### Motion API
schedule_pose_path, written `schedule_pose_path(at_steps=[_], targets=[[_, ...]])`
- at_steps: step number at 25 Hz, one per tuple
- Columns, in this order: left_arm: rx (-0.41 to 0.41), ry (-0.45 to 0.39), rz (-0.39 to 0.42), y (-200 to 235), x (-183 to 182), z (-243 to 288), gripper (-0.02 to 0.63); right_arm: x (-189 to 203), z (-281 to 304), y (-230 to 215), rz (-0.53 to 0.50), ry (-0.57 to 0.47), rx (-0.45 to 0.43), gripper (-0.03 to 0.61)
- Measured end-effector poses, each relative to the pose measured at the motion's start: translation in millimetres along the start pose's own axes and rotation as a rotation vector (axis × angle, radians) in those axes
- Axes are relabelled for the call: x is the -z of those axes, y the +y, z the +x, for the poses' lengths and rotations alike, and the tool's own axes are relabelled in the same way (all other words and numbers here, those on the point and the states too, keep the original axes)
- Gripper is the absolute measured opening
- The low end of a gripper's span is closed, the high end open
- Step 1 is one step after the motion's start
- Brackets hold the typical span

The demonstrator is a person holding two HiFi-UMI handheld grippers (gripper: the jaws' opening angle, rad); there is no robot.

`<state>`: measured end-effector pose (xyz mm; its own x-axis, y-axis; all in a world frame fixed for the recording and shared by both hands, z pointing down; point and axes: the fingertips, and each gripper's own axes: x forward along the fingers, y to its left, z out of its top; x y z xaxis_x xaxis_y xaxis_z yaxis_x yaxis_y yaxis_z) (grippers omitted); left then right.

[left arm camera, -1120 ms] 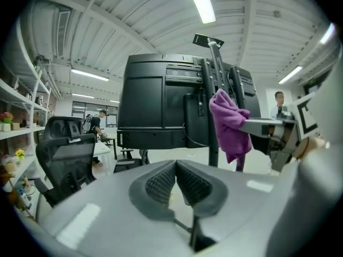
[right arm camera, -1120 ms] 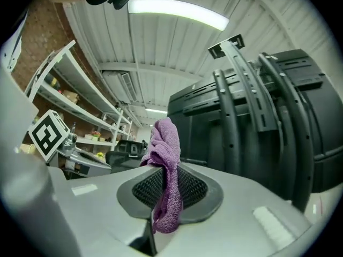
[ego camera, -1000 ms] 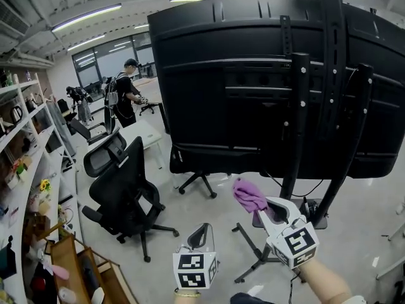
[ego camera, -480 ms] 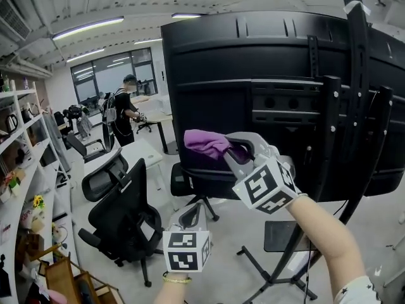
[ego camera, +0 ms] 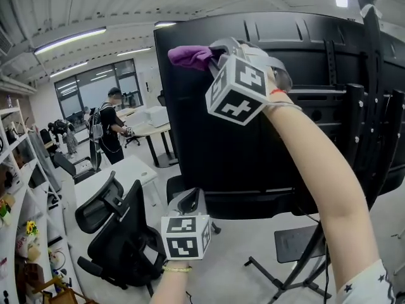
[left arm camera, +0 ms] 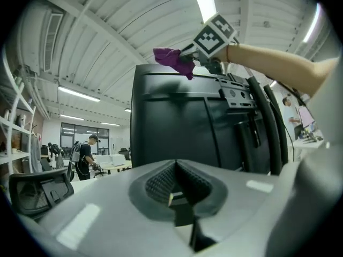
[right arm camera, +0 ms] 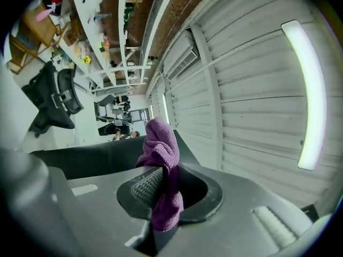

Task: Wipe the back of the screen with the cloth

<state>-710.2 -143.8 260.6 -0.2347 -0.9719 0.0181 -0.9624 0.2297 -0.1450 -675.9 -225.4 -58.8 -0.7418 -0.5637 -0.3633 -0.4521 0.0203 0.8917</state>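
The black back of a large screen (ego camera: 253,138) on a wheeled stand fills the head view. My right gripper (ego camera: 215,52) is raised to the screen's top left corner, shut on a purple cloth (ego camera: 190,56) that bunches out past its jaws against the top edge. The right gripper view shows the cloth (right arm camera: 161,165) pinched between the pads, the screen's edge just behind. My left gripper (ego camera: 190,201) hangs low below the screen, jaws shut with nothing in them; its view shows the screen (left arm camera: 187,122) and the cloth (left arm camera: 172,60) above.
Black office chairs (ego camera: 120,227) stand on the floor at lower left. The stand's upright bars (ego camera: 370,125) and base plate (ego camera: 297,242) are at right. A person (ego camera: 107,128) stands far back by desks. Shelves (ego camera: 16,189) line the left wall.
My right gripper has risen with the cloth from below the screen's bottom edge to its top left corner. The left gripper stayed low.
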Motion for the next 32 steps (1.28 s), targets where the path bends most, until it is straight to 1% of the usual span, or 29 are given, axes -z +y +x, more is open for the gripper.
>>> schedule_pose_path(at_steps=[3, 5, 6, 8, 10, 12, 15, 19, 21, 23, 27, 32], targets=[[0.019, 0.001, -0.002, 8.1, 4.8, 15.2, 0.008, 8.2, 24.6, -31.1, 0.026, 0.053, 0.087, 0.051], [0.024, 0.009, 0.005, 10.7, 11.1, 25.1, 0.008, 14.7, 33.6, -42.4, 0.016, 0.086, 0.135, 0.051], [0.026, 0.010, 0.003, 11.7, 13.3, 29.7, 0.008, 17.9, 37.0, -43.2, 0.001, 0.102, 0.146, 0.051], [0.037, 0.012, -0.013, 11.8, 16.8, 36.9, 0.008, 22.7, 41.1, -32.8, -0.029, 0.124, 0.137, 0.051], [0.047, 0.019, -0.017, 10.6, 22.6, 39.0, 0.008, 22.9, 40.1, -6.6, -0.048, 0.126, 0.096, 0.051], [0.052, 0.030, -0.012, 9.0, 30.6, 37.6, 0.008, 23.3, 34.9, 29.7, -0.074, 0.128, 0.031, 0.051], [0.071, 0.042, -0.034, 2.8, 41.9, 36.6, 0.008, 33.4, 19.4, 80.5, -0.096, 0.139, -0.060, 0.051], [0.084, 0.075, -0.063, -5.0, 63.3, 34.2, 0.008, 47.8, -7.5, 135.7, -0.091, 0.135, -0.119, 0.051], [0.093, 0.091, -0.078, -10.7, 73.8, 31.7, 0.008, 57.1, -21.9, 162.3, -0.070, 0.144, -0.150, 0.051], [0.099, 0.104, -0.087, -16.2, 83.5, 28.4, 0.008, 68.8, -36.0, 193.7, -0.038, 0.163, -0.200, 0.051], [0.091, 0.128, -0.082, -21.6, 103.1, 20.5, 0.008, 90.1, -64.5, 257.9, 0.003, 0.197, -0.284, 0.051], [0.087, 0.112, -0.085, -21.6, 117.1, 11.8, 0.008, 110.0, -102.7, 332.9, 0.089, 0.235, -0.398, 0.051]])
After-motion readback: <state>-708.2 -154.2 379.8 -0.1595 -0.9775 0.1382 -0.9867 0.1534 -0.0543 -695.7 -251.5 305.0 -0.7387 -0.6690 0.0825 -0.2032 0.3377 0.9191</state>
